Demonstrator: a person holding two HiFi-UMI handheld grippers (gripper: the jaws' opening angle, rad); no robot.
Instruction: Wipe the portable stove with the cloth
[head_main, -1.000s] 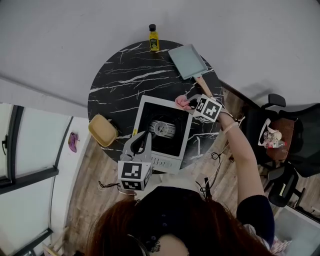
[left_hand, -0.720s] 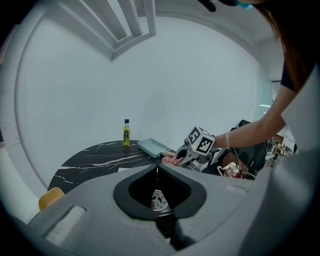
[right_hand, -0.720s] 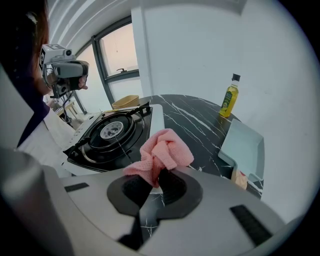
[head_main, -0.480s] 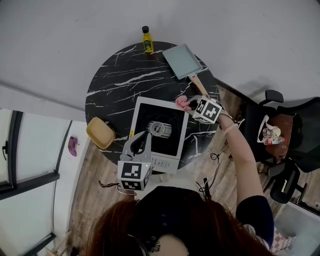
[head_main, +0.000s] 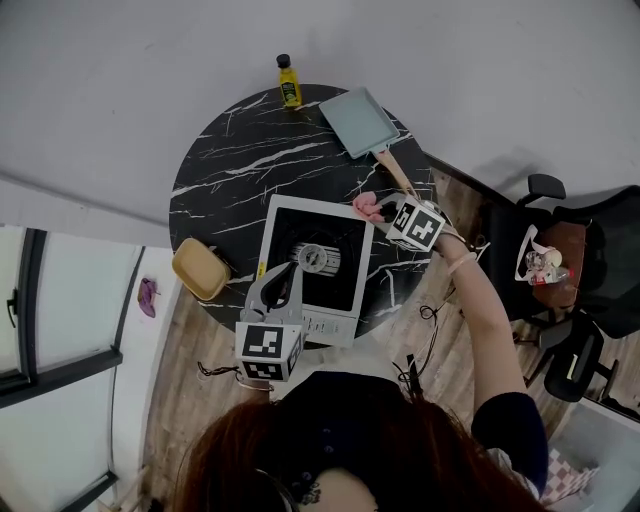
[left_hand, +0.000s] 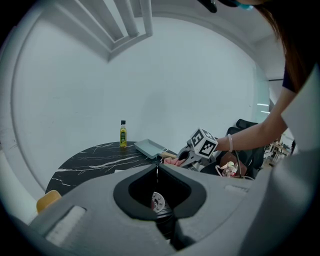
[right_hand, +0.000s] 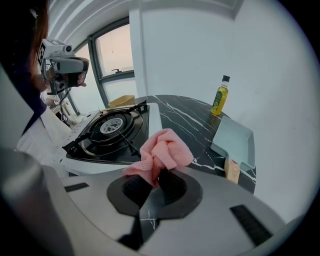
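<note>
Cloth (right_hand: 165, 149), one, pinched in right tongs (right_hand: 158, 176) by one stove (head_main: 300, 232); left tongs (left_hand: 157, 166) pressed together

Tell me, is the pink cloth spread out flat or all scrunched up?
Scrunched up. The pink knitted cloth is a bunched, folded lump, pinched in the right gripper, not laid out flat.

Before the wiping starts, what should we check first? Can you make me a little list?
1. Cloth gripped in right tool: ok.
2. Cloth on the portable stove: not ok, it's beside the stove's edge.
3. Stove top free of pots: ok.
4. Burner cool: cannot tell.
5. Left tool shut and empty: ok.
6. Pan out of the way: ok, farther back on the table.
</note>
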